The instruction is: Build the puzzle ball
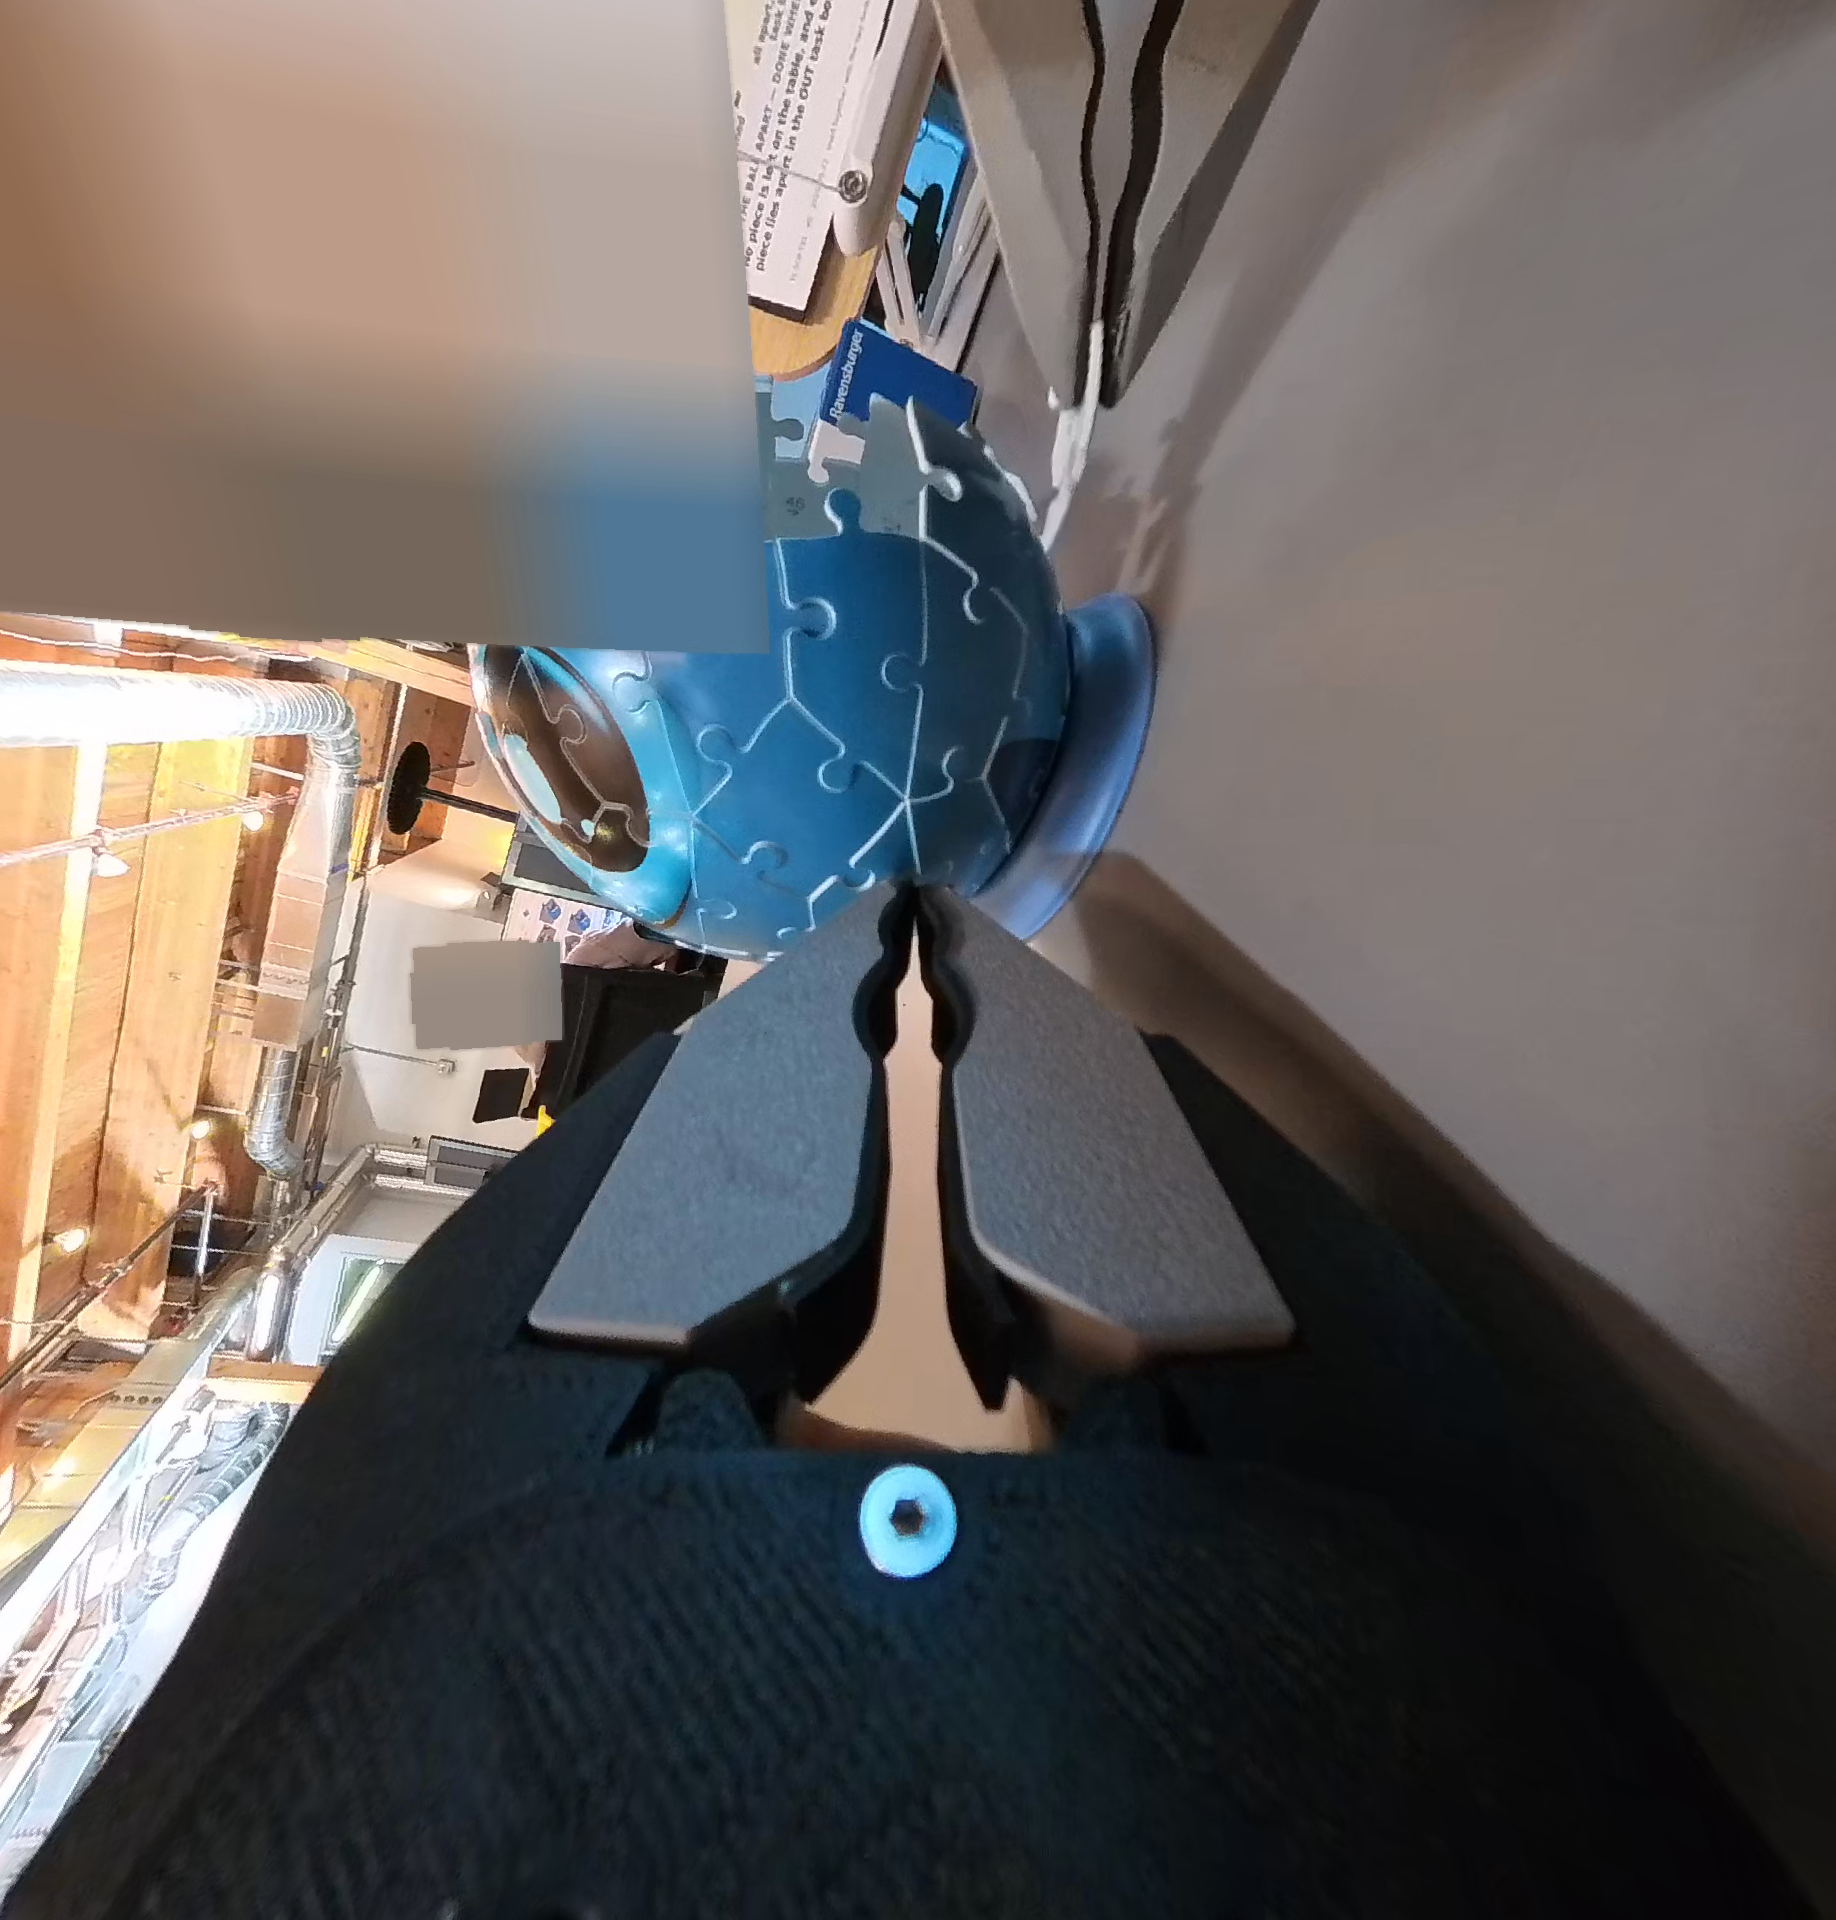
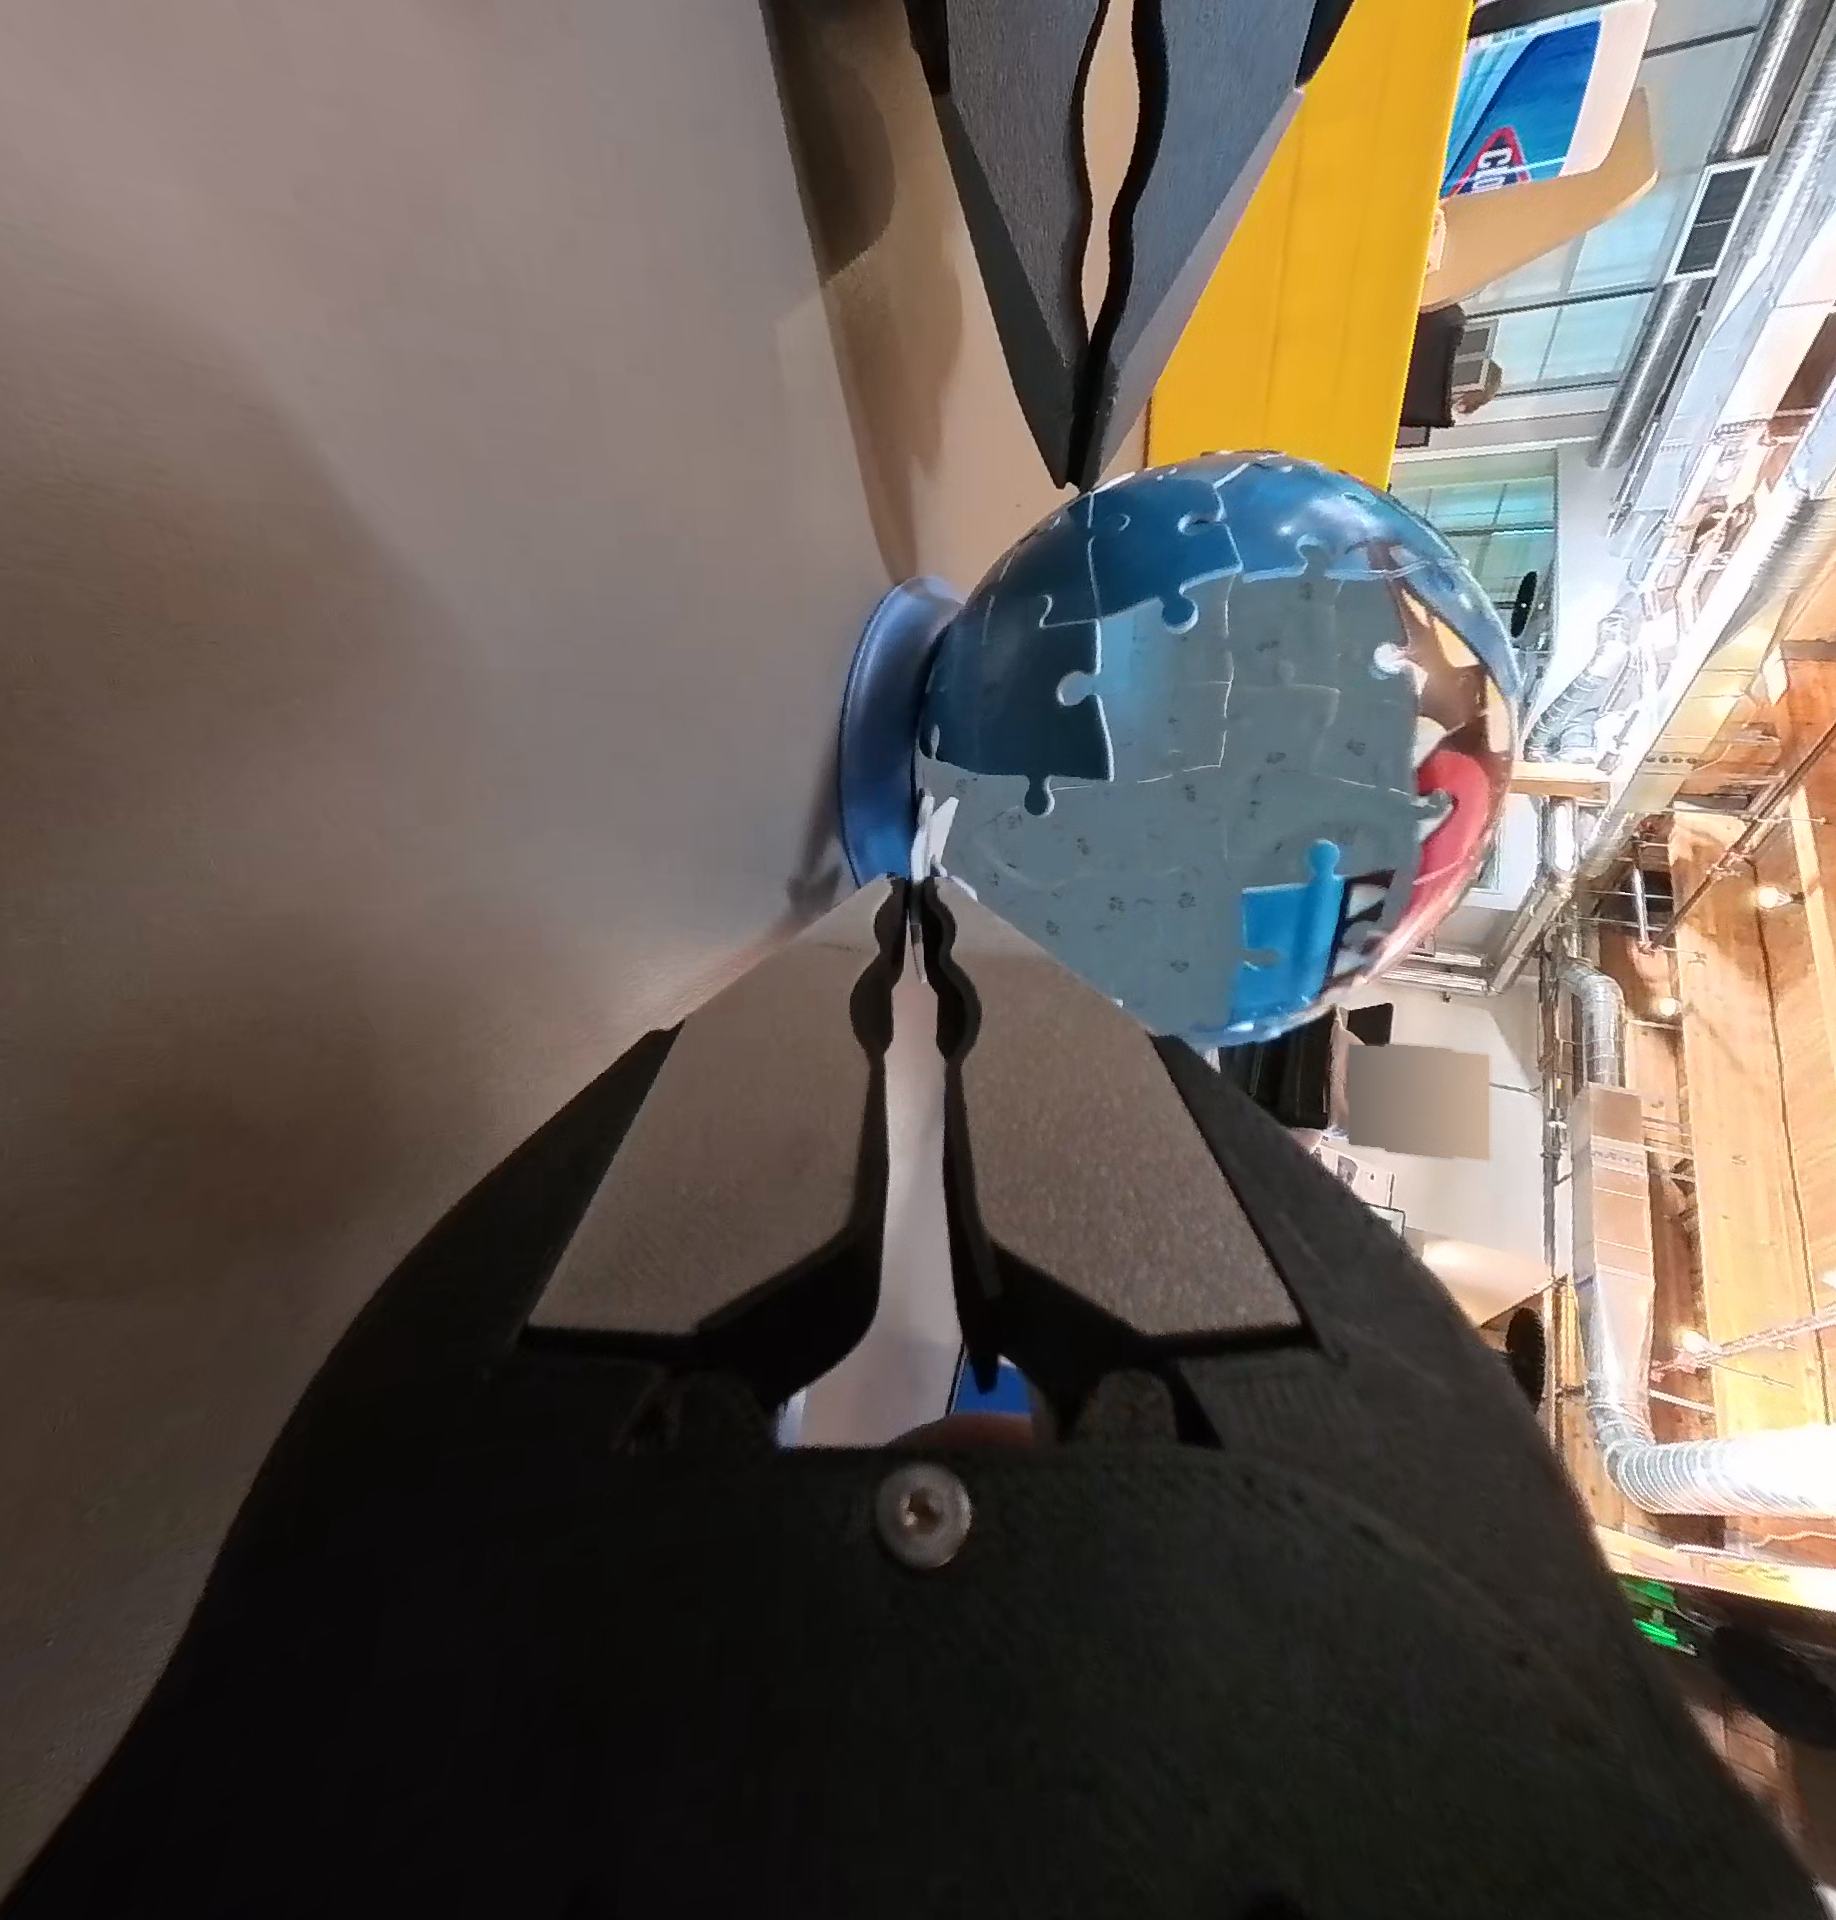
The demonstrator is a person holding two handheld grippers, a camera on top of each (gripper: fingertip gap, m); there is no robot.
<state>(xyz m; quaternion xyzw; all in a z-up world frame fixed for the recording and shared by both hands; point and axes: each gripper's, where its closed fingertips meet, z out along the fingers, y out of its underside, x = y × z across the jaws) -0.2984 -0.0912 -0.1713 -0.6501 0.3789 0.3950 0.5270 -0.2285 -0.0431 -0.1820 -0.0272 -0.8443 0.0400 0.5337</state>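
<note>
Blue puzzle ball [image 1: 893,717] on blue stand [image 1: 1101,748] on pale desk [image 1: 1516,623], left tool [image 1: 916,914] pinched together at its lower edge, right tool [image 2: 909,899] clamped on a white piece [image 2: 205,826], right view alone shows the ball's open grey inside, timber ceiling and ducts behind.

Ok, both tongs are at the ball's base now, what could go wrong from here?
1. The white piece is pinched only at the tips of the right tongs; it may twist or slip.
2. The puzzle ball just rests on its blue stand, with the left tongs shut against it; a push could roll it off.
3. It has a large gap, so edge pieces may pop loose.
</note>
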